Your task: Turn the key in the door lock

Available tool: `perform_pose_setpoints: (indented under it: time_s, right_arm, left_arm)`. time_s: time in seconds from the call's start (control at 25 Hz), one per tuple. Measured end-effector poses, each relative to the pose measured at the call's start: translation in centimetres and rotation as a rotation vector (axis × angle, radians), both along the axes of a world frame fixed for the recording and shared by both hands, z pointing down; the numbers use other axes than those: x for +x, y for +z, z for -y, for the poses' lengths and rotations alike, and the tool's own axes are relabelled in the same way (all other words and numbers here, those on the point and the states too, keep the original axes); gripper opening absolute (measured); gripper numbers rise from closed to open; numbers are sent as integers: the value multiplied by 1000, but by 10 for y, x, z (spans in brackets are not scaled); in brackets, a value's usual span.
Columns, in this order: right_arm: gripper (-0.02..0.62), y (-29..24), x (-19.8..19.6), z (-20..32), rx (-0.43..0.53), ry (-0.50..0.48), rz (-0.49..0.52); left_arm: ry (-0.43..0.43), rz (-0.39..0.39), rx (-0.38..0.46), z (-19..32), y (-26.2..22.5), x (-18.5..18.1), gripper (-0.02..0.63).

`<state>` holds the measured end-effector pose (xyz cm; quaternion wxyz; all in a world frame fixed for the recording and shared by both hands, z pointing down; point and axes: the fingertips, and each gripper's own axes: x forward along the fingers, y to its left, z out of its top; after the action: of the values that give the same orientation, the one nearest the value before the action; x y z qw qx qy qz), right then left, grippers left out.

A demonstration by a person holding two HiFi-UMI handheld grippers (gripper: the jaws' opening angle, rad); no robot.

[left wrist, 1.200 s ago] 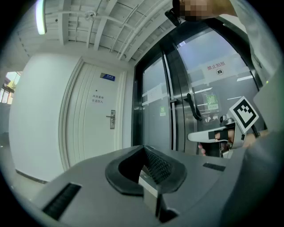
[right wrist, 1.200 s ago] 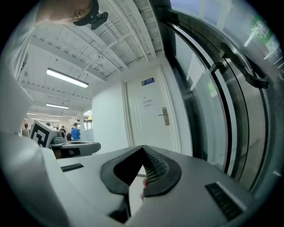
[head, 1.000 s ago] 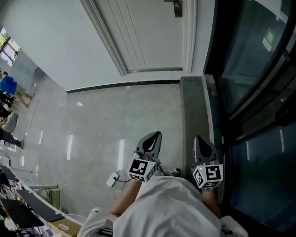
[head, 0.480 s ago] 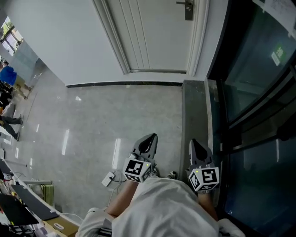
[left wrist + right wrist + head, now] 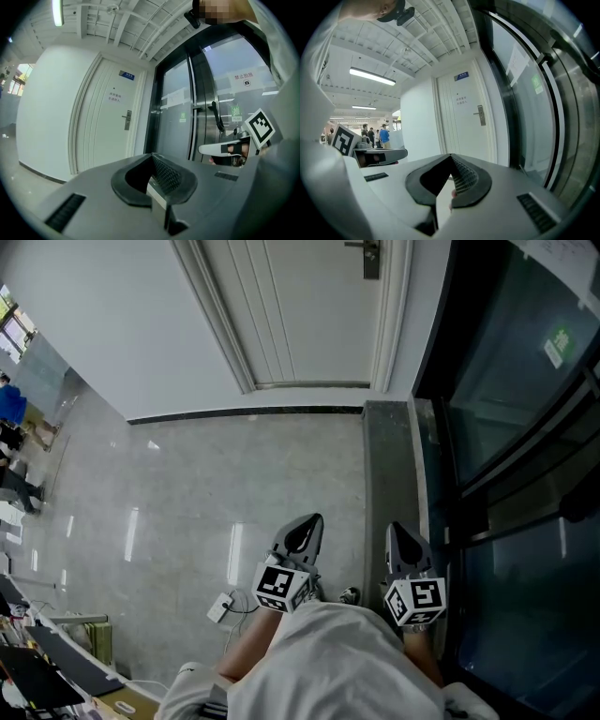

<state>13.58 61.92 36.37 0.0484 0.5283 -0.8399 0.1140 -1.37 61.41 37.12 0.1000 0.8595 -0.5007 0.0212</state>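
A white panelled door [image 5: 300,306] stands ahead, and its metal lock plate with handle [image 5: 371,259] is on its right side. The lock plate [image 5: 127,120] is small and far off in the left gripper view, as is the lock plate [image 5: 481,116] in the right gripper view. No key can be made out at this distance. My left gripper [image 5: 305,531] and right gripper [image 5: 401,540] are held side by side close to my body, well short of the door. The left gripper [image 5: 153,164] has its jaws together with nothing in them. The right gripper [image 5: 451,161] is shut too.
Dark glass doors [image 5: 506,427] with a pull handle [image 5: 215,115] run along the right. A dark stone threshold strip [image 5: 389,465] lies beside them. A white plug and cable [image 5: 223,606] lie on the floor at my left. People [image 5: 384,133] stand far off to the left.
The head view has shifted a little, and both grippers sit slightly lower in the picture. They stay side by side with their jaws together.
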Motion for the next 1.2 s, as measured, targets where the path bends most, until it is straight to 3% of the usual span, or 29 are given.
perform_pose_setpoints:
  time_s: [0.84,1.2]
  right_arm:
    - [2,23,42,24,-32,-6,22]
    - [2,35,29,108,-53,44,-14]
  left_arm:
    - [11,29,-11,21,17,48,9]
    - [22,9,-11,104,24,25,9]
